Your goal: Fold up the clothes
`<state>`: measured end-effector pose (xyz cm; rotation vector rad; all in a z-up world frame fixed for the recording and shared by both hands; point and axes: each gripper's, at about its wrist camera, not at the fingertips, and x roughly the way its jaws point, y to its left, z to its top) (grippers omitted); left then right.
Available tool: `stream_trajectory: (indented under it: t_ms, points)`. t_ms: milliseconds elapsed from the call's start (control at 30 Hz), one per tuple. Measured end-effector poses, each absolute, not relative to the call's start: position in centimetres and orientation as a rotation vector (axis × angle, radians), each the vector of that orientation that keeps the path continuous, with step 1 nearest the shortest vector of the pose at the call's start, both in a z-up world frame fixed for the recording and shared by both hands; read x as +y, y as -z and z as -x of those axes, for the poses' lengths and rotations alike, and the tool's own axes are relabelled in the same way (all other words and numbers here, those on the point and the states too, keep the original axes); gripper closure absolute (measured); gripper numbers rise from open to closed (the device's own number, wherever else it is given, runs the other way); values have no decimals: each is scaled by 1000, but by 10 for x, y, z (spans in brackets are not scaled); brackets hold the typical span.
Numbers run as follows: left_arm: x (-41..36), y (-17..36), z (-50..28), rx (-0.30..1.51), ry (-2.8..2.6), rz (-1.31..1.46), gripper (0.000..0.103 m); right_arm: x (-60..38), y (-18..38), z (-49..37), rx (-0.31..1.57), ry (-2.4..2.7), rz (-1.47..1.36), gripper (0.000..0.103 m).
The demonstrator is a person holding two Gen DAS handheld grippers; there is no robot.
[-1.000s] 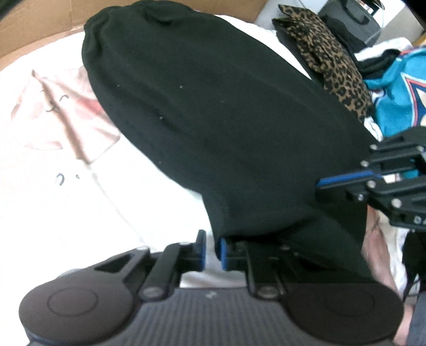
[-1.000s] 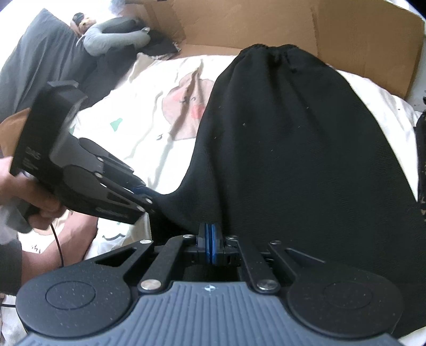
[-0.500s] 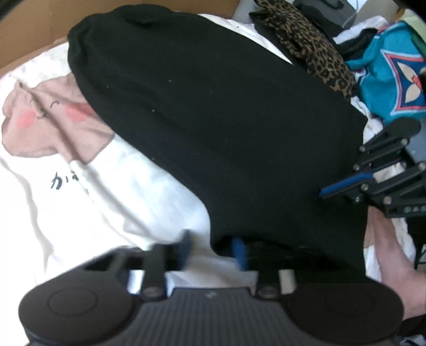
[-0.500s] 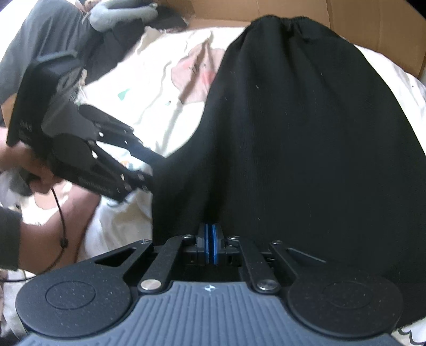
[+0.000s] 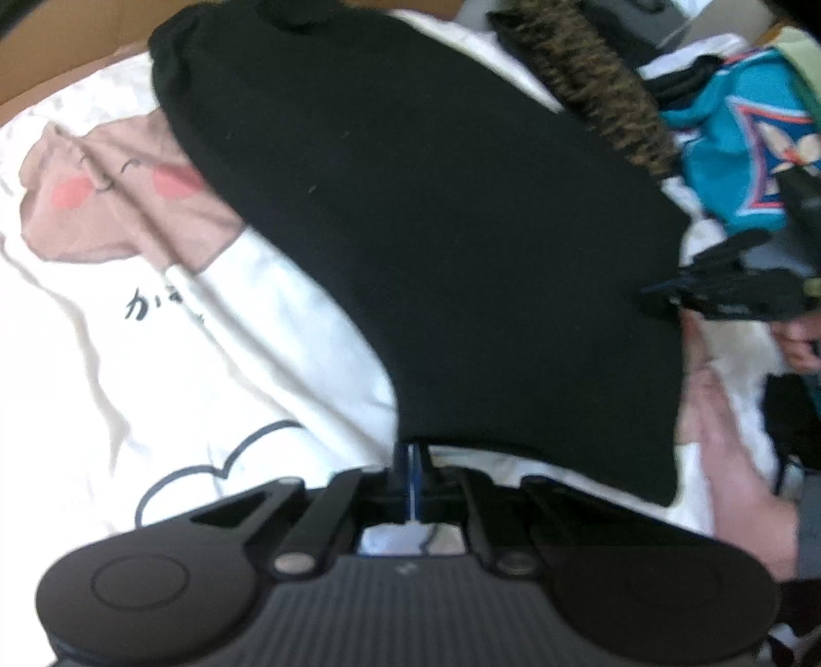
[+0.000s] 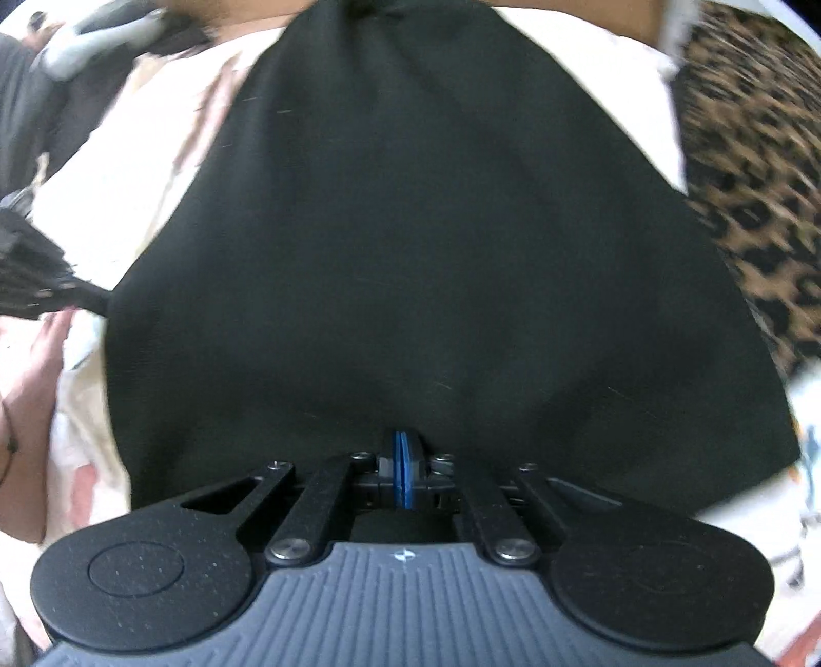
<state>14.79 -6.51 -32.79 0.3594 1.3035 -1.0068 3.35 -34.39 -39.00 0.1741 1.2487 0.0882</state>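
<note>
**Both grippers pinched at the near hem of the black garment**

Left gripper (image 5: 412, 464): pitched steeply down, blue pads pressed together on the near edge of the black garment (image 5: 436, 231), jaws having just closed onto it. Right gripper (image 6: 404, 462): likewise angled down, blue pads near-touching with the hem of the same garment (image 6: 410, 231) nipped between them, jaws having just eased slightly apart; cloth still between the pads. In the left wrist view, right gripper (image 5: 718, 292) seen from the side at the garment's right edge, a bare hand (image 5: 739, 462) below it, blurred. In the right wrist view, left gripper (image 6: 46, 277) at the garment's left edge.

Garment spread over a white printed sheet (image 5: 154, 359), narrowing toward the far end. Beyond, to the right: leopard-print cloth (image 6: 754, 179) and a teal garment (image 5: 739, 154). Brown cardboard (image 5: 66, 46) behind the far edge.
</note>
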Motion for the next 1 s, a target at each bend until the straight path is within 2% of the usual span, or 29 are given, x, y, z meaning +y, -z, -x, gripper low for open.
stream_trajectory:
  t_ms: [333,367,467,833,933,1000]
  points:
    - [-72,304,-157,1273,1012,-255,93,-424,370,-5,1129,223,-191,97]
    - [-76,305,-154,1278,1007,-239,93,-430,367,-4,1108,246,-189,95]
    - [-85,314,-153,1286,1006,-250,93,-443,362,-2,1058,322,-166,72]
    - [-106,348,-142,1343,1018,-352,93,-466,381,-3,1082,394,-163,71]
    - [-109,351,-140,1346,1020,-379,93,-469,385,-5,1086,377,-189,81]
    - [-114,355,-139,1351,1015,-388,93,-472,386,-4,1092,371,-202,85]
